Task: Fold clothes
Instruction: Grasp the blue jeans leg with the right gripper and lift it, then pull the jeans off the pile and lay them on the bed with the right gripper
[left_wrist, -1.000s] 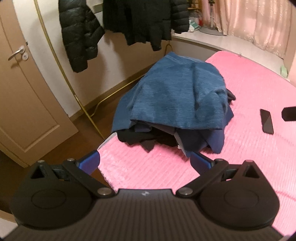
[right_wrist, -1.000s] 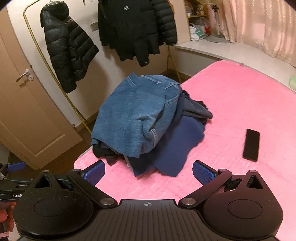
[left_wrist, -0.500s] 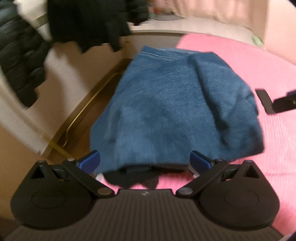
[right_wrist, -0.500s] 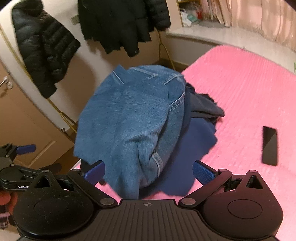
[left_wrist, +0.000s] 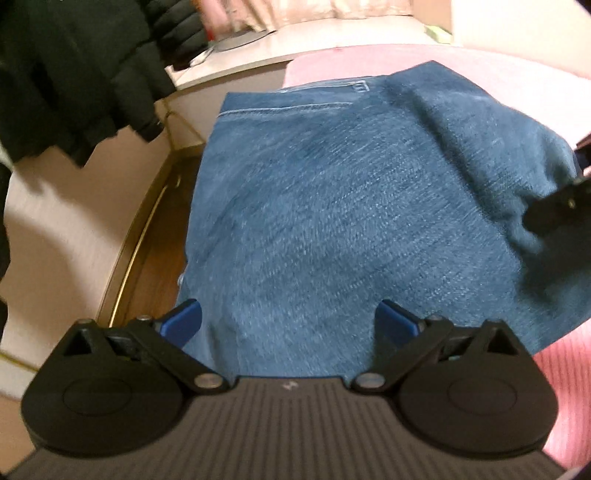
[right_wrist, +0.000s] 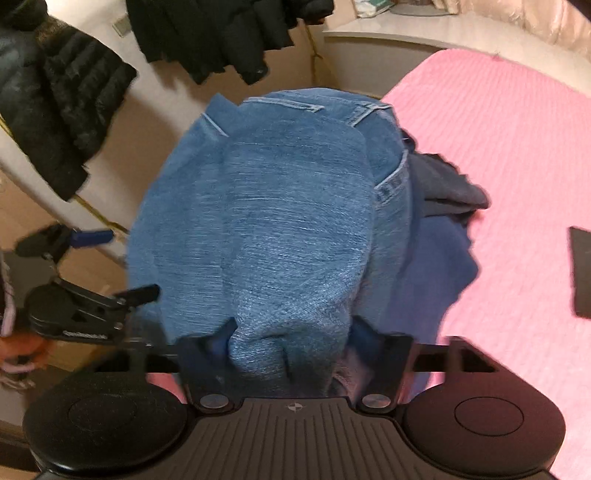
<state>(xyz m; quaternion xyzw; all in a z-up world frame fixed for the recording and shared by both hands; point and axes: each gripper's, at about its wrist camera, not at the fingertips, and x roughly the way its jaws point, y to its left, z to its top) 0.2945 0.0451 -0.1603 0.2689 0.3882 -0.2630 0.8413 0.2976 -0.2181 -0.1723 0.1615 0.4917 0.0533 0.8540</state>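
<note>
A pair of blue jeans (right_wrist: 280, 221) lies on top of a heap of clothes at the corner of a pink bed (right_wrist: 498, 147). Under it are a navy garment (right_wrist: 436, 273) and a dark grey one (right_wrist: 450, 192). My right gripper (right_wrist: 291, 339) is shut on a bunched fold at the near edge of the jeans. My left gripper (left_wrist: 290, 321) is open, low over the jeans (left_wrist: 351, 221), with denim spread between its blue pads (left_wrist: 181, 321). The right wrist view shows the left gripper (right_wrist: 125, 264) at the left side of the heap.
Black padded jackets (right_wrist: 55, 110) hang on a rail against the wall behind the heap. A black phone (right_wrist: 581, 273) lies on the bed to the right. Wooden floor (left_wrist: 147, 258) shows past the bed's left edge. A person's hand (right_wrist: 18, 347) holds the left gripper.
Both grippers moved forward and down onto the heap. The right gripper's fingers closed on the jeans' near edge. The left gripper stayed open.
</note>
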